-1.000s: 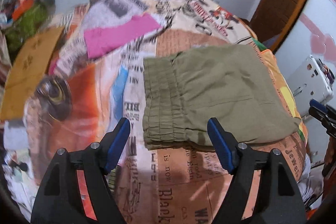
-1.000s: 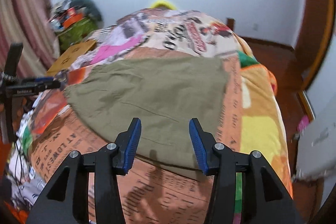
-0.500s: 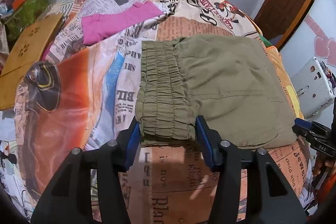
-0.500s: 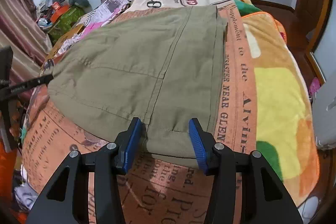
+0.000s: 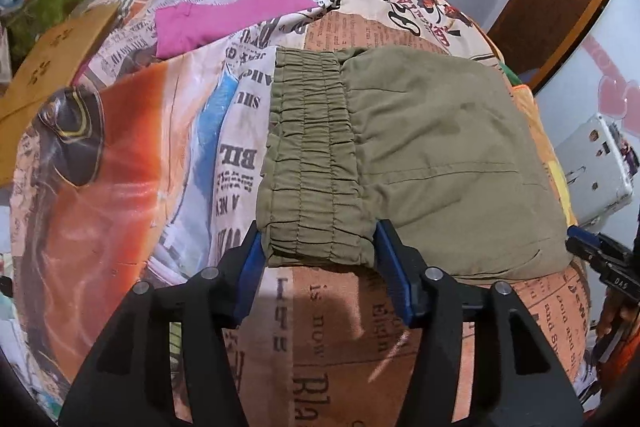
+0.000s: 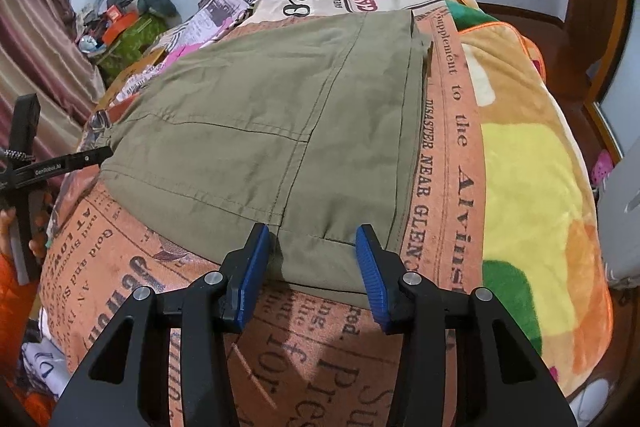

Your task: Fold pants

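Observation:
Olive-green pants (image 5: 420, 155) lie folded flat on a newspaper-print bedspread (image 5: 340, 339). My left gripper (image 5: 318, 251) is open, its blue pads on either side of the near end of the gathered elastic waistband (image 5: 312, 163). In the right wrist view the pants (image 6: 280, 123) spread away from me. My right gripper (image 6: 314, 255) is open, its pads straddling the near hem edge of the pants. Each gripper shows at the edge of the other's view.
A pink garment (image 5: 224, 19) lies on the bed beyond the waistband. A cardboard piece (image 5: 52, 59) and clutter sit at the far left. A yellow-orange blanket (image 6: 532, 187) covers the bed's right side. A white appliance (image 5: 592, 167) stands by the bed.
Both grippers have moved forward and down onto the near edge of the pants. The left jaws have narrowed around the waistband end; the right jaws have kept the same width.

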A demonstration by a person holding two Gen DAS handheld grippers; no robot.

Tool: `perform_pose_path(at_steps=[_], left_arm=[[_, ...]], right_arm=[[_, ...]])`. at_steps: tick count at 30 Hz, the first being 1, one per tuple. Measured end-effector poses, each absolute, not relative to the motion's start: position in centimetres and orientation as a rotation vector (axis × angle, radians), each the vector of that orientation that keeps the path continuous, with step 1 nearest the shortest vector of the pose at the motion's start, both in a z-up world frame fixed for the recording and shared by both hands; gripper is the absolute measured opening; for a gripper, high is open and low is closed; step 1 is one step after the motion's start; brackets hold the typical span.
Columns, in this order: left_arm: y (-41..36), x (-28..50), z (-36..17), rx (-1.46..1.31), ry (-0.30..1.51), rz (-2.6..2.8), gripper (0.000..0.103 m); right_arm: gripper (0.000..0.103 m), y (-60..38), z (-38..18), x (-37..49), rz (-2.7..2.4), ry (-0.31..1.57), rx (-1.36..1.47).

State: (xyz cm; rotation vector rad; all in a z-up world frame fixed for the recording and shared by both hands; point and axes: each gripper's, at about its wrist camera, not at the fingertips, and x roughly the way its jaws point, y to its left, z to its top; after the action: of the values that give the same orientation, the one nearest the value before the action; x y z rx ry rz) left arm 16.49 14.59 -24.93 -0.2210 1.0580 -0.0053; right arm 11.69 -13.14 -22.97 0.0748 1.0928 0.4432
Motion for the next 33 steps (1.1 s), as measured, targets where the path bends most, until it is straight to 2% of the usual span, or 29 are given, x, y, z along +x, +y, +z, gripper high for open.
perform_pose_path(at_steps=[9,19,27,33], left_arm=[[14.3,17.1,-21.5,-0.180,1.031,0.037,0.057],[14.9,20.2,-17.5,-0.154,0.919,0.057,0.067],[14.8,24.7,-17.4,-0.084,0.913,0.080,0.069],[15.3,28.1,-19.0,-0.069,0.945,0.113,0.076]], right_arm=[[0.042,-14.2,-20.7,13.5,0.403,1.089,0.080],[0.043,-16.0,-16.5,17.6,0.372,0.959,0.100],[0.043,-15.7,-16.5,22.6,0.375,0.906,0.059],[0.043,-15.3,-18.2,27.2,0.362,0.915,0.019]])
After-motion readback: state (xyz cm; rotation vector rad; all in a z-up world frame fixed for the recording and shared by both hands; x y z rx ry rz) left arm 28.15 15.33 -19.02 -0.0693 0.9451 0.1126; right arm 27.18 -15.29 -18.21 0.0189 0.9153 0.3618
